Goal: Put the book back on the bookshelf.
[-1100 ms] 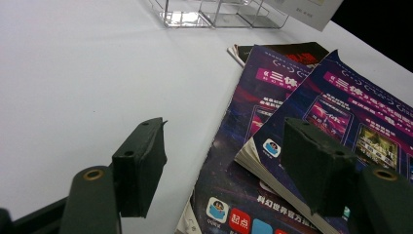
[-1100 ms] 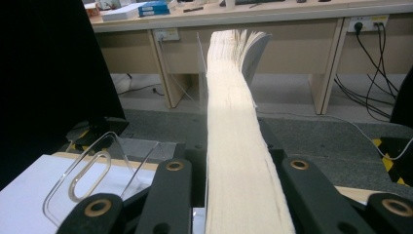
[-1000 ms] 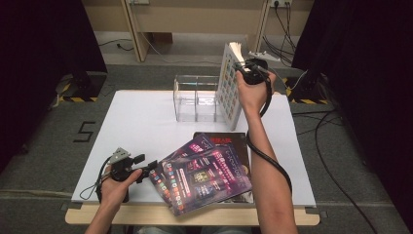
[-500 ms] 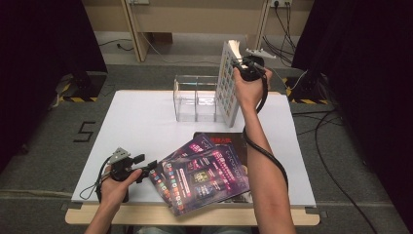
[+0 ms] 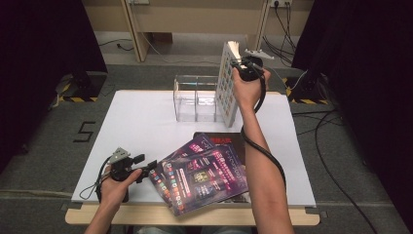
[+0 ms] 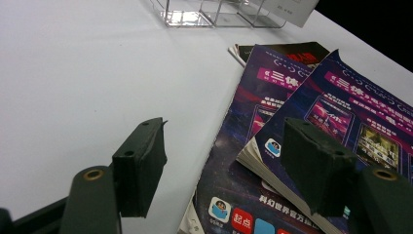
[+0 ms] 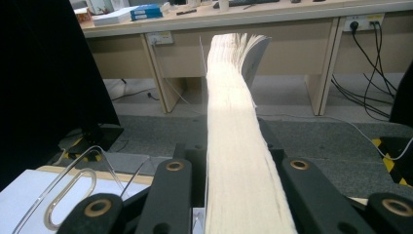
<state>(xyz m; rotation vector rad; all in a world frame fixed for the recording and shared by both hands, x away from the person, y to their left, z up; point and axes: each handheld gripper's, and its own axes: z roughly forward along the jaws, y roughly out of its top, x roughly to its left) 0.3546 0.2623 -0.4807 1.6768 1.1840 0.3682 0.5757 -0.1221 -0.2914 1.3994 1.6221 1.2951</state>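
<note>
White laminate covers the bench (image 5: pixel 146 126), which takes up the middle of the high view and carries everything else. At the lower centre of that view lie the magazines (image 5: pixel 204 175), dark purple covers fanned one over another, the top one skewed so its corner juts toward the bottom left; a darker one peeks out beneath at the upper edge of the pile. They look set out loosely so that each can be picked off in turn.

Above them, at the upper centre, stands the rack (image 5: pixel 196 98), a clear acrylic holder with upright dividers. Its compartments look empty as far as the clear walls allow me to tell. Judging from the layout, the magazines are meant to be filed upright into it.

The book (image 5: pixel 228 83), pale-covered and thick, is held upright at the rack's right end, its lower corner at or near the bench; whether it touches the rack I cannot tell. The right gripper (image 5: pixel 245 67) grips it at the top edge, and in the right gripper view the jaws are closed on its page block (image 7: pixel 234 161), which runs up between them with leaves splaying at the far end. Holding it by the top probably lets it be lowered edge-first into a slot.

The left gripper (image 5: pixel 146 170) rests at the lower left, jaws spread wide and holding nothing, right at the corner of the top magazine (image 6: pixel 341 126), seemingly waiting to take it.
</note>
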